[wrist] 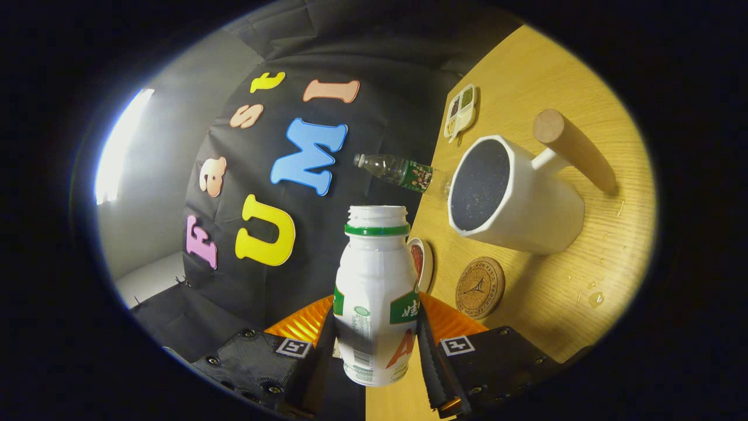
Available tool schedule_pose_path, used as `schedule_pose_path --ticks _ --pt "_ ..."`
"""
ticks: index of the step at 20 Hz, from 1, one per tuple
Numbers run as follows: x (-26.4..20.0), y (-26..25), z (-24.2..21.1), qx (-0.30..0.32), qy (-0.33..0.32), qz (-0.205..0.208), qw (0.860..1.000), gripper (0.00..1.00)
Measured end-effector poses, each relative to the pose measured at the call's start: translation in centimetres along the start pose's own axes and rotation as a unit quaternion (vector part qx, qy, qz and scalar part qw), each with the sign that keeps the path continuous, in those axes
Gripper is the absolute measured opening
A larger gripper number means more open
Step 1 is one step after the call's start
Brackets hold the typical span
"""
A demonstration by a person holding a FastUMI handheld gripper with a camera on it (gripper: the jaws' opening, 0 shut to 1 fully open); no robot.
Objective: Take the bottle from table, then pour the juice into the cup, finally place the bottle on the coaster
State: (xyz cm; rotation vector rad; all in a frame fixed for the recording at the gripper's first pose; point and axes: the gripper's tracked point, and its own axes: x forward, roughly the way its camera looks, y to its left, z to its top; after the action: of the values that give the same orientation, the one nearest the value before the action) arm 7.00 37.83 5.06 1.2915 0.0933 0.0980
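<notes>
Between our fingers sits the white juice bottle, clenched by the gripper on both sides, cap off, its open mouth short of the white cup. We should carry that mouth over the cup's dark opening before tipping further, or juice lands on the wooden table. The cork coaster, just beside the cup, waits for the bottle.

One gripper clamped on one white bottle, one clear bottle, one cup, one coaster, one small dish, one divided tray
</notes>
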Motion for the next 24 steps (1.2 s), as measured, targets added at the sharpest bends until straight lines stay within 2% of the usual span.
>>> schedule_pose_path --ticks 10,24 --pt "-0.18 0.11 0.37 0.074 -0.01 0.002 0.997 0.65" --pt "-0.06 0.39 0.7 0.119 -0.021 0.001 0.993 0.65"
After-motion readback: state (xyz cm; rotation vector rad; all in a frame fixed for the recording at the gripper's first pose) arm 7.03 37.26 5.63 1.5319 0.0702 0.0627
